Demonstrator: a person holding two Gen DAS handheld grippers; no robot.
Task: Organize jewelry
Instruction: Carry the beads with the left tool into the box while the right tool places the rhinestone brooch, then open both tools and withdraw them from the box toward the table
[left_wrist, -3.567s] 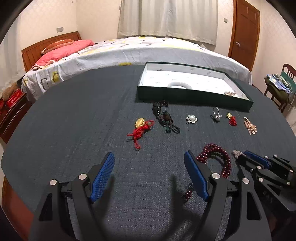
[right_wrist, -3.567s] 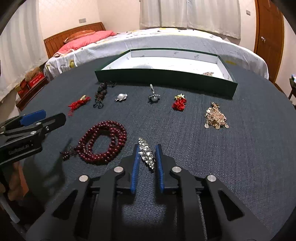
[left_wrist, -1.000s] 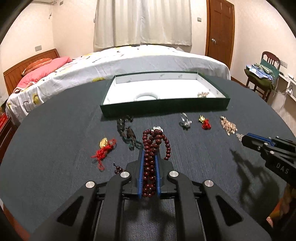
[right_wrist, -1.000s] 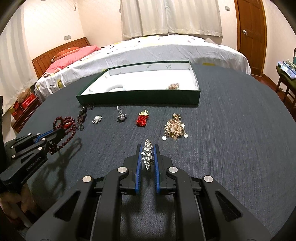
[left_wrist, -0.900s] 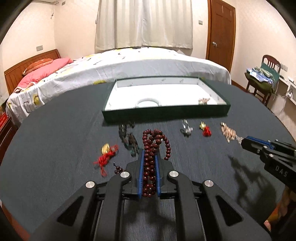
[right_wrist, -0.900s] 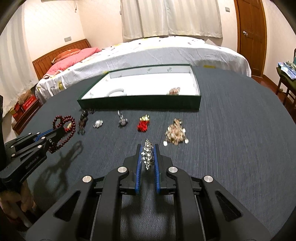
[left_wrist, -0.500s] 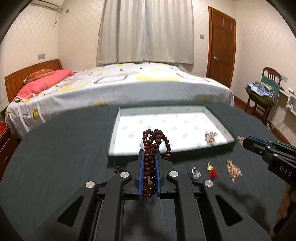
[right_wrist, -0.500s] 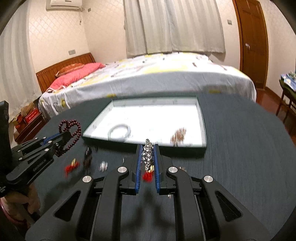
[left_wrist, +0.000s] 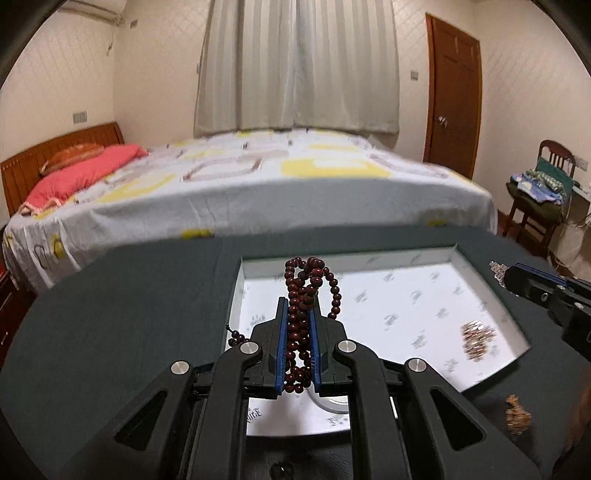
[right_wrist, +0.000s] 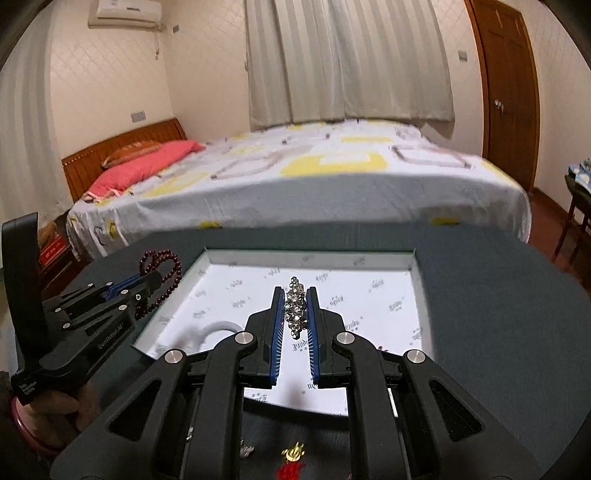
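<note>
My left gripper (left_wrist: 298, 306) is shut on a dark red bead bracelet (left_wrist: 308, 284) and holds it above the near left part of the open white-lined jewelry box (left_wrist: 406, 295). My right gripper (right_wrist: 294, 295) is shut on a silver rhinestone piece (right_wrist: 295, 306) above the middle of the same box (right_wrist: 369, 288). In the right wrist view the left gripper (right_wrist: 144, 284) with its beads (right_wrist: 162, 266) sits at the box's left edge. A white bangle (right_wrist: 218, 330) and a gold chain cluster (left_wrist: 476, 334) lie in the box.
The box sits on a round dark grey table (left_wrist: 129, 295). A gold piece (left_wrist: 517, 417) and a red and gold charm (right_wrist: 291, 461) lie on the table near the box's front. A bed (left_wrist: 240, 184) stands behind, a chair (left_wrist: 539, 199) at right.
Both grippers have moved forward and up, from over the table to over the box, each still holding its piece. The loose jewelry on the table has slid below the views.
</note>
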